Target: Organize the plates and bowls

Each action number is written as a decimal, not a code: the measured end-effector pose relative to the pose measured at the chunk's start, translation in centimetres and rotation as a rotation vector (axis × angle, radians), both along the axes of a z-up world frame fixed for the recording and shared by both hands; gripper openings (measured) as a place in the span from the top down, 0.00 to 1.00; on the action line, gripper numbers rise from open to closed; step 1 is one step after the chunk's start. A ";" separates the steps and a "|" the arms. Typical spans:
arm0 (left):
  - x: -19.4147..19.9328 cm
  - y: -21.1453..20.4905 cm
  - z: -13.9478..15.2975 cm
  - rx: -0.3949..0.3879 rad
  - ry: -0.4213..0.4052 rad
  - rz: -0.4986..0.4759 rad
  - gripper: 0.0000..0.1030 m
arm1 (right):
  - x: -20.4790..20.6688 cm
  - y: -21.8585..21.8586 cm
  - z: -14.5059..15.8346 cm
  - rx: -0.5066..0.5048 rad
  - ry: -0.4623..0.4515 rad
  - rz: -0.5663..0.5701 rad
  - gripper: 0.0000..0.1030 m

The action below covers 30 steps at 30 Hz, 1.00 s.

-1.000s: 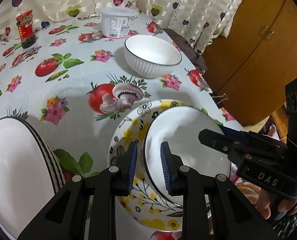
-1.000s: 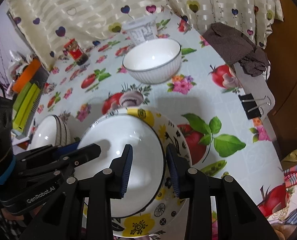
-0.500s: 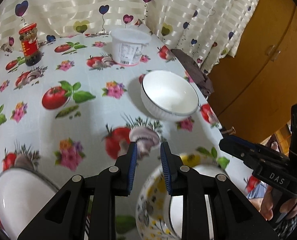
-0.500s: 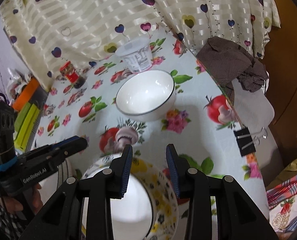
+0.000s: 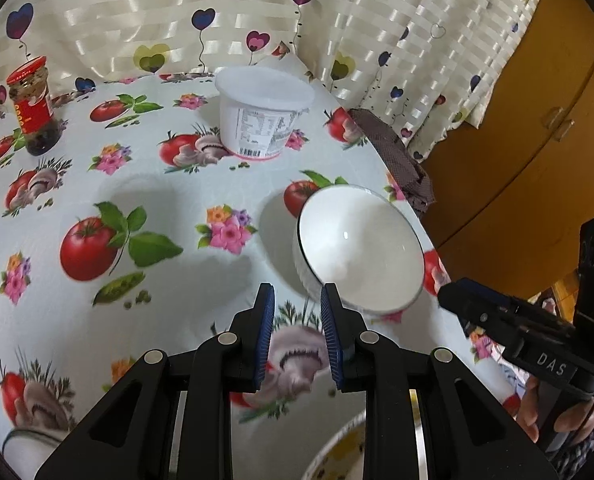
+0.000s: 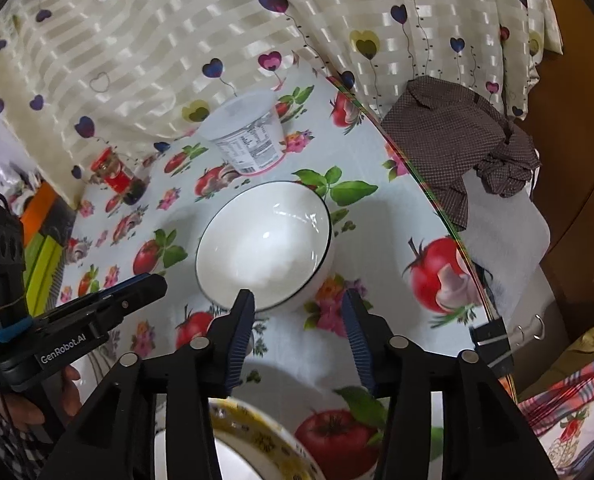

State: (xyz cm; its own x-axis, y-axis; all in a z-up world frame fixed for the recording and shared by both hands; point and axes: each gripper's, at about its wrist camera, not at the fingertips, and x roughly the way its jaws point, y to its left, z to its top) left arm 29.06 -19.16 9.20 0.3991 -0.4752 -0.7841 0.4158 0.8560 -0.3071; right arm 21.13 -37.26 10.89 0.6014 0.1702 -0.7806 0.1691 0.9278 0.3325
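A white bowl with a dark rim (image 5: 361, 248) (image 6: 265, 240) stands upright on the flowered tablecloth near the table's right edge. My right gripper (image 6: 297, 296) is just short of its near side, and its jaws are opening. The bowl's near rim shows in the gap, and neither pad touches it. My left gripper (image 5: 297, 292) hovers to the left of the bowl, open by a narrow gap with nothing in it. Each gripper shows in the other's view: the right (image 5: 457, 300) and the left (image 6: 153, 280). A yellow flowered plate (image 5: 337, 452) (image 6: 257, 428) lies under the grippers at the bottom edge.
A white lidded plastic tub (image 5: 263, 116) (image 6: 249, 140) and a red-lidded jar (image 5: 31, 104) (image 6: 115, 172) stand at the back by the curtain. A brown cloth (image 6: 457, 140) hangs over the right table edge, with a binder clip (image 6: 497, 340) nearer. A wooden cabinet (image 5: 537, 140) stands beyond.
Both grippers have moved forward, away from the yellow plate and its bowl and up to the lone white bowl. The right jaws have widened. The left jaws are unchanged.
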 end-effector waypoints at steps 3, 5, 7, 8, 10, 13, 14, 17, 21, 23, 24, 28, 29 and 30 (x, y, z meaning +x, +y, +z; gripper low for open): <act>0.9 -0.8 -0.1 0.000 0.000 -0.020 0.76 | 1.3 -0.5 -0.6 0.019 0.015 -0.008 0.47; 1.7 -1.3 -0.3 -0.002 0.017 -0.027 0.76 | 2.2 -0.6 -1.0 0.016 0.028 -0.013 0.47; 2.4 -1.8 -0.7 0.001 0.031 -0.030 0.76 | 2.8 -0.6 -1.4 0.021 0.039 -0.010 0.47; 2.6 -2.0 -0.8 0.006 0.031 -0.026 0.76 | 3.1 -0.6 -1.5 0.021 0.042 -0.009 0.46; 2.9 -2.5 -1.1 0.020 0.034 -0.033 0.76 | 3.8 -0.7 -1.9 0.017 0.051 -0.008 0.46; 3.4 -3.1 -1.8 0.040 0.049 -0.045 0.76 | 4.5 -0.7 -2.3 0.019 0.065 0.003 0.46; 3.6 -3.2 -1.9 0.038 0.052 -0.046 0.76 | 4.9 -0.7 -2.5 0.017 0.069 0.007 0.46; 4.1 -3.5 -2.5 0.038 0.071 -0.050 0.76 | 5.5 -0.7 -2.8 0.018 0.074 0.012 0.46; 4.5 -3.9 -3.2 0.042 0.084 -0.053 0.76 | 6.3 -0.8 -3.7 0.042 0.097 0.025 0.46; 4.7 -4.0 -3.4 0.042 0.091 -0.052 0.76 | 6.6 -0.6 -3.9 0.029 0.099 0.027 0.46; 4.8 -4.0 -3.6 0.042 0.093 -0.052 0.76 | 6.7 -0.6 -4.0 0.022 0.103 0.025 0.46; 5.0 -4.1 -4.0 0.045 0.104 -0.045 0.76 | 7.1 -0.7 -4.6 0.016 0.116 0.024 0.50; 5.0 -4.1 -4.1 0.043 0.104 -0.046 0.76 | 7.1 -0.7 -4.7 0.016 0.117 0.026 0.52; 5.1 -4.1 -4.1 0.046 0.102 -0.047 0.76 | 7.2 -0.7 -4.8 0.017 0.118 0.028 0.55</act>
